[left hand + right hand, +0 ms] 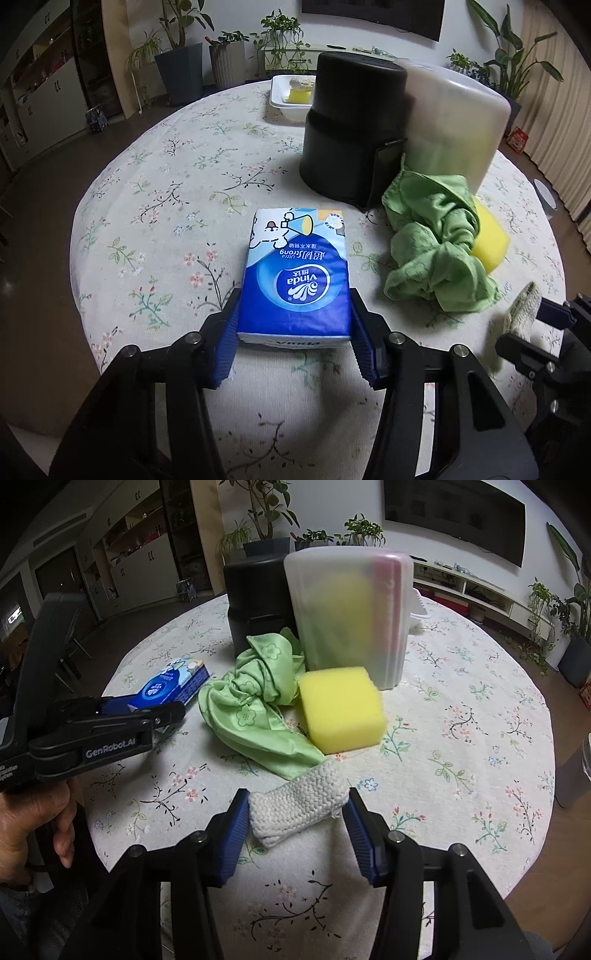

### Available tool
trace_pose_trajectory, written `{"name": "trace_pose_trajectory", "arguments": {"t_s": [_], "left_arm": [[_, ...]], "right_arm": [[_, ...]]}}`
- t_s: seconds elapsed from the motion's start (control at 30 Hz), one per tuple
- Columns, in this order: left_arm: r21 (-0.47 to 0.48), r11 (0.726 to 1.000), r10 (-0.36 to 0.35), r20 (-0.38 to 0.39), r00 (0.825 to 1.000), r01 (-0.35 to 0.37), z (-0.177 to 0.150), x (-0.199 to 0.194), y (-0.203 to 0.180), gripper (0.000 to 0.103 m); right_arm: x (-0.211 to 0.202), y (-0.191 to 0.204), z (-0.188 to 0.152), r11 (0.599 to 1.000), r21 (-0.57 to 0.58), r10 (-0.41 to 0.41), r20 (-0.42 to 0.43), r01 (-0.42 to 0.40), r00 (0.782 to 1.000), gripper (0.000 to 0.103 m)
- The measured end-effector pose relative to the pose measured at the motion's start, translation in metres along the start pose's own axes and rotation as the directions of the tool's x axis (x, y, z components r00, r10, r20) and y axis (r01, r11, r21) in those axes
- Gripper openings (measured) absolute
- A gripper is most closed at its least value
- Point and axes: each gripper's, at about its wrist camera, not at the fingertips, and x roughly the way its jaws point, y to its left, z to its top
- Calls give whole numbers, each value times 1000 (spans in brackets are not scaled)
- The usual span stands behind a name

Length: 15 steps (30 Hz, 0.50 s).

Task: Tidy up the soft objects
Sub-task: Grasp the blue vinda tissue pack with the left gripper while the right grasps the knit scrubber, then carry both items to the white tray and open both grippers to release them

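My left gripper (294,328) is shut on a blue Vinda tissue pack (295,280), its blue pads against both sides; the pack also shows in the right wrist view (168,688). My right gripper (293,816) is shut on a white knitted cloth (295,808), also seen in the left wrist view (521,310). A crumpled green cloth (255,701) lies mid-table, touching a yellow sponge (341,709). Behind them stand a black bin (351,125) and a translucent white bin (351,616).
The round table (461,701) has a floral cloth. A white dish (290,96) with a yellow item sits at the far edge. The left gripper's body (92,727) reaches in at the left of the right wrist view. Potted plants stand beyond the table.
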Motion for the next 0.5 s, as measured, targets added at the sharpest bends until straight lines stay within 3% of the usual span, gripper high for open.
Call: {"name": "trace_pose_trajectory", "arguments": {"t_s": [0.5], "left_arm": [[8, 1000, -27, -19, 999, 27, -5, -17, 12, 50]], "right_arm": [[-17, -17, -1, 999, 5, -37, 8, 37, 999, 54]]}}
